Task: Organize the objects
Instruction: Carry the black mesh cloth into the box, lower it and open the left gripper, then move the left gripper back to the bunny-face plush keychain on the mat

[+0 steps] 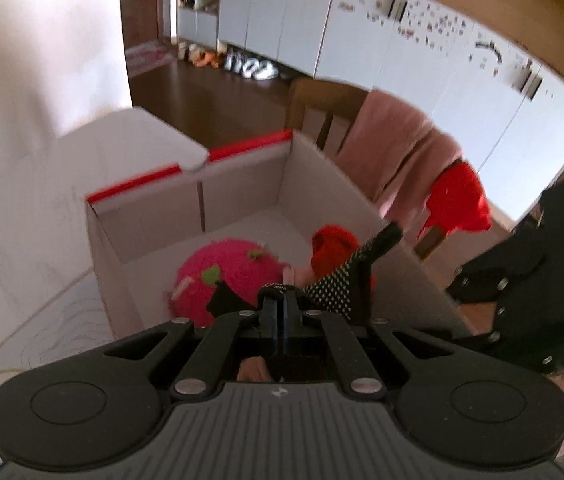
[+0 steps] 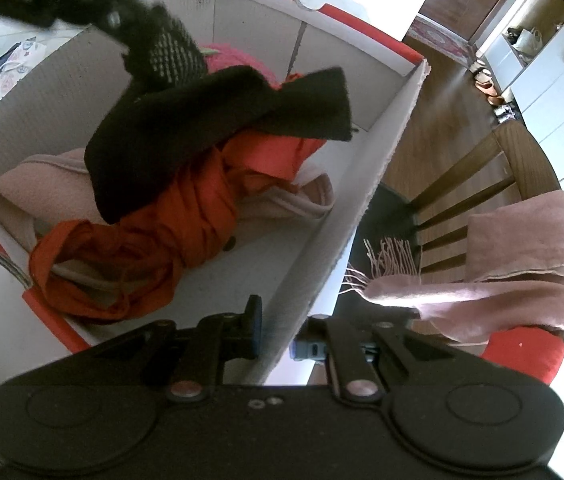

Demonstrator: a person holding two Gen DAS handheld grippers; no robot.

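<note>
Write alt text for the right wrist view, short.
The right gripper is clamped on the near wall of a white cardboard box with red-trimmed edges, one finger inside, one outside. Above the box, the left gripper holds a black knitted cloth over an orange garment and pink fleece. A pink fringed scarf drapes a wooden chair at right.

Left wrist cam sits right behind its left claw (image 1: 281, 304), looking forward and down into the cardboard box (image 1: 241, 196), with cabinets (image 1: 362, 32) across the top of the frame. Right wrist cam rides close over the box wall (image 2: 342, 220), facing steeply down, chair (image 2: 482, 184) at right. Both views share the box interior and the pink plush ball (image 1: 225, 276).
</note>
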